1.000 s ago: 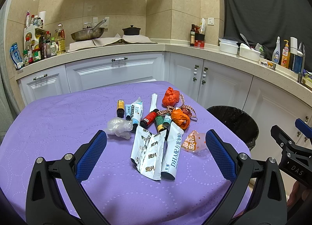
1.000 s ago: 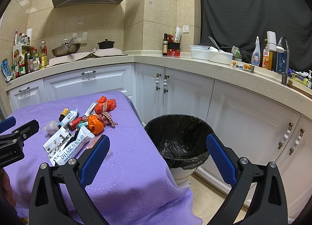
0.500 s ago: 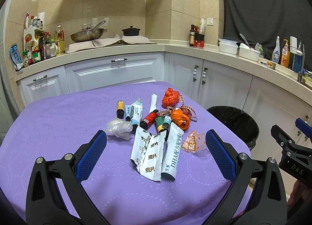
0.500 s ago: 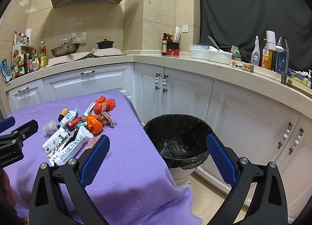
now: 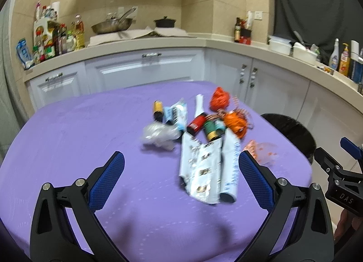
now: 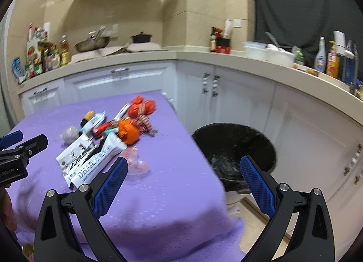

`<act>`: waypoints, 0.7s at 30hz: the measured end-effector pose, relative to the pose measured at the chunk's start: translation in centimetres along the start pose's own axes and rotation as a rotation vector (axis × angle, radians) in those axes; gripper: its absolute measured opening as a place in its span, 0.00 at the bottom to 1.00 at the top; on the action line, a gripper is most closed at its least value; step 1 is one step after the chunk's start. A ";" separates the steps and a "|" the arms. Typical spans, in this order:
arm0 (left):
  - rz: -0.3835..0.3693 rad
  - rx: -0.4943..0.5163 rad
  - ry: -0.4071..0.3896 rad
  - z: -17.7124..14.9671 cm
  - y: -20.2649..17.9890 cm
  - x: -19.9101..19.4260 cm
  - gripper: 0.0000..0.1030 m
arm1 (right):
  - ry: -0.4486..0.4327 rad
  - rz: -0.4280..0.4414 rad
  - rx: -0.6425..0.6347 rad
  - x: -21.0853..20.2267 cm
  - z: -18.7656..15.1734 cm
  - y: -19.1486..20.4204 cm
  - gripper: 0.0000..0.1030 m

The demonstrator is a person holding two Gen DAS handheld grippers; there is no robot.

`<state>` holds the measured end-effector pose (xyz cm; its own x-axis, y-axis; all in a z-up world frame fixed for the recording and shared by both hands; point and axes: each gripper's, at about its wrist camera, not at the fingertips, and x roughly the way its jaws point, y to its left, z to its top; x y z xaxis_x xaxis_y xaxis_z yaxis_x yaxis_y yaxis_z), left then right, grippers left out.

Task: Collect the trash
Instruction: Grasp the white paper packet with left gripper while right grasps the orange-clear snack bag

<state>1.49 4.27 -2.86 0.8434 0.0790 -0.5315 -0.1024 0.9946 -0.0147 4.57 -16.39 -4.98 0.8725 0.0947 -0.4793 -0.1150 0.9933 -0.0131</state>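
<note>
Purple cloth [image 5: 68,139] w/ trash pile [image 5: 204,139], black bin [image 6: 233,148] beside; both grippers' fingers [image 5: 109,171] apart.

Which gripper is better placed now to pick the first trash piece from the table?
Probably left: the left gripper is open, facing the trash pile. The right gripper points between table edge and bin.

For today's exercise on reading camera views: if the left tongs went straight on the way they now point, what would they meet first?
Probably the purple tablecloth. The left tongs stand open above it, and the white printed wrapper lies just right of centre, so it may be touched first. Blur leaves depth unclear.
</note>
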 end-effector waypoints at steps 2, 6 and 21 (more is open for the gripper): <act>0.007 0.001 0.021 -0.5 0.5 0.6 0.86 | 0.001 0.029 -0.012 0.6 -0.1 0.7 0.94; 0.004 -0.002 0.074 -1.3 1.4 1.8 0.73 | 0.026 0.096 -0.020 2.3 -0.1 1.8 0.94; -0.069 -0.003 0.181 -1.7 0.9 6.5 0.46 | 0.080 0.167 -0.038 5.5 -0.3 3.5 0.93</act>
<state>5.92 5.60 -7.77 0.7401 -0.0034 -0.6725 -0.0492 0.9970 -0.0591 8.84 -12.38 -7.89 0.7993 0.2508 -0.5462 -0.2740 0.9609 0.0402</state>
